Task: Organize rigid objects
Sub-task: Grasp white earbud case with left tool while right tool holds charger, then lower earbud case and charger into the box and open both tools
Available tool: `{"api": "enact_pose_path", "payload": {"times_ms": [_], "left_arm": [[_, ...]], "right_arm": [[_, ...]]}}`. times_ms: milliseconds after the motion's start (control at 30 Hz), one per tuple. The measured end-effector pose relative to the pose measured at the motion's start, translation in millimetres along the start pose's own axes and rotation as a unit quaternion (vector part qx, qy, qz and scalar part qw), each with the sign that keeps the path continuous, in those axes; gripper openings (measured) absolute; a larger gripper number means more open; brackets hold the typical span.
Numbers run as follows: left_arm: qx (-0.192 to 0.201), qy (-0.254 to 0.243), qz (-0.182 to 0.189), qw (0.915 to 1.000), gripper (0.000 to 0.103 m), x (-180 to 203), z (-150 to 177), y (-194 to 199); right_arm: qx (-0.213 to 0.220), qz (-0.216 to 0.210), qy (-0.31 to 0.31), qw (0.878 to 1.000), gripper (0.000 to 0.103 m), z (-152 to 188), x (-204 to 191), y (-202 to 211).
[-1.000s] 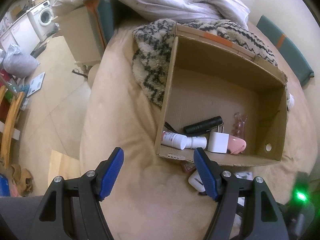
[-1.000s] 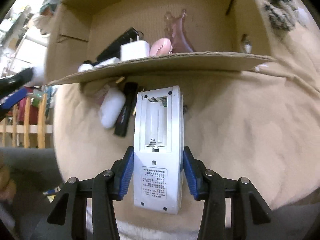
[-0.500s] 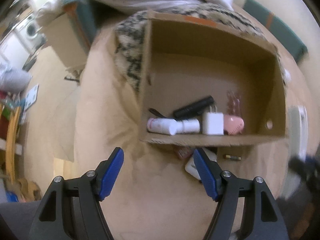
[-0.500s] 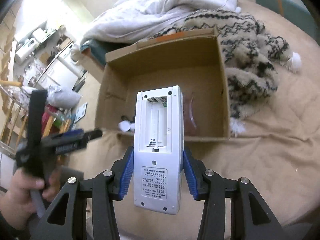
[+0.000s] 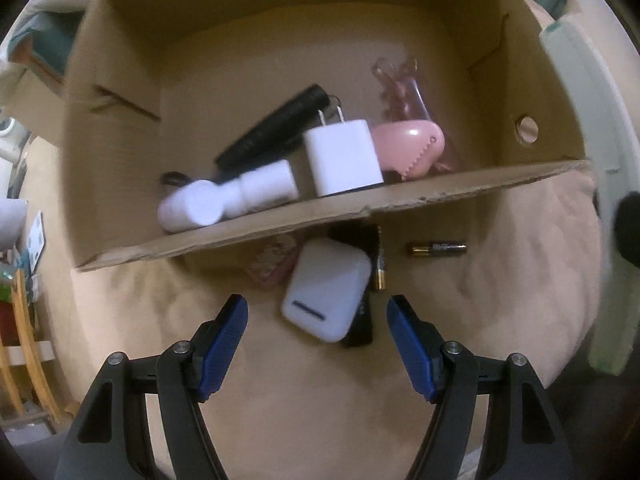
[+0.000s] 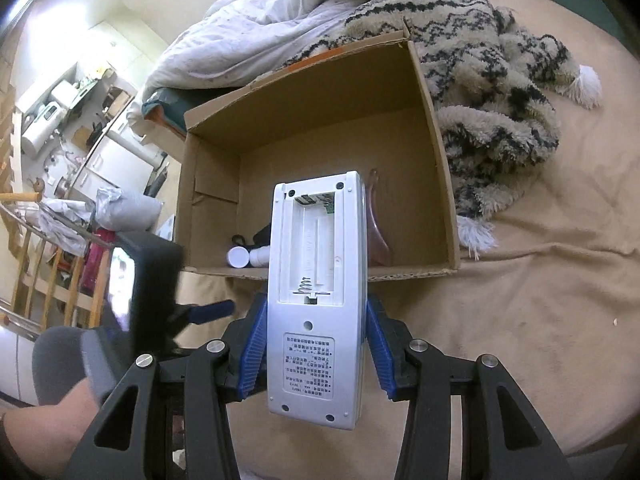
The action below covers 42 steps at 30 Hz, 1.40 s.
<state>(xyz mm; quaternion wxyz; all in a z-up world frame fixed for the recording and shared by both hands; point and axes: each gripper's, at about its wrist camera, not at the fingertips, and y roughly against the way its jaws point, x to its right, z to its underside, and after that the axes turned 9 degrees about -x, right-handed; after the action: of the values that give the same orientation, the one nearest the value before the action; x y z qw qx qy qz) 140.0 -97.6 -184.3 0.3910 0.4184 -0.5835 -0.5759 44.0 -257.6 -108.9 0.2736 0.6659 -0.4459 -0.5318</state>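
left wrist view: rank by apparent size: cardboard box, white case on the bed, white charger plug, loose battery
1. cardboard box
2. white case and white charger plug: look alike, and the case is nearer the camera, so unranked
3. loose battery

Black triangulated finger arms, silver pivot screws, ribbed blue pads on both left gripper (image 5: 318,312) and right gripper (image 6: 312,344). Grey sleeve (image 6: 68,356) above the person's forearm.

Matt corrugated cardboard is being seen in the box (image 5: 460,188) ahead of the gripper; glossy smooth plastic in the white case (image 5: 326,288); shaggy cloth in the throw (image 6: 500,92).
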Motion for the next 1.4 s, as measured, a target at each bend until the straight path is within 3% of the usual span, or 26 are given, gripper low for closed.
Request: {"api": "enact_pose_path", "payload": {"times_ms": [67,167,267,367,467,867,1067,1233,1400], "left_arm": [[-0.003,0.005,0.0,1.0,0.068,0,-4,-7],[-0.019,0.024,0.03,0.9991,0.047,-7,-8,-18],[-0.023,0.041,0.064,0.9968,0.035,-15,-9,-22],[-0.017,0.034,0.07,0.9968,0.019,-14,-6,-14],[-0.003,0.029,0.053,0.9982,0.019,-14,1,-5],[0.015,0.053,0.078,0.9954,0.019,-39,33,22],[0.021,0.058,0.063,0.9961,0.019,-36,52,32],[0.058,0.062,0.029,0.996,0.019,-34,70,59],[0.091,0.073,0.026,0.9929,0.019,-52,71,92]], "right_arm": [[-0.004,0.0,-0.001,1.0,0.049,-1,1,-2],[-0.008,0.0,-0.001,1.0,0.049,-2,1,-4],[-0.01,0.0,-0.002,1.0,0.049,-1,0,-4],[-0.011,0.002,-0.002,1.0,0.049,-1,-1,-4],[-0.014,0.007,-0.001,1.0,0.049,-1,-1,-6],[-0.009,0.023,0.004,1.0,0.049,0,-4,-6],[0.003,0.02,0.01,1.0,0.049,2,-5,0],[0.015,0.019,0.019,1.0,0.049,4,-7,8],[0.029,0.013,0.025,0.999,0.049,0,-11,20]]}}
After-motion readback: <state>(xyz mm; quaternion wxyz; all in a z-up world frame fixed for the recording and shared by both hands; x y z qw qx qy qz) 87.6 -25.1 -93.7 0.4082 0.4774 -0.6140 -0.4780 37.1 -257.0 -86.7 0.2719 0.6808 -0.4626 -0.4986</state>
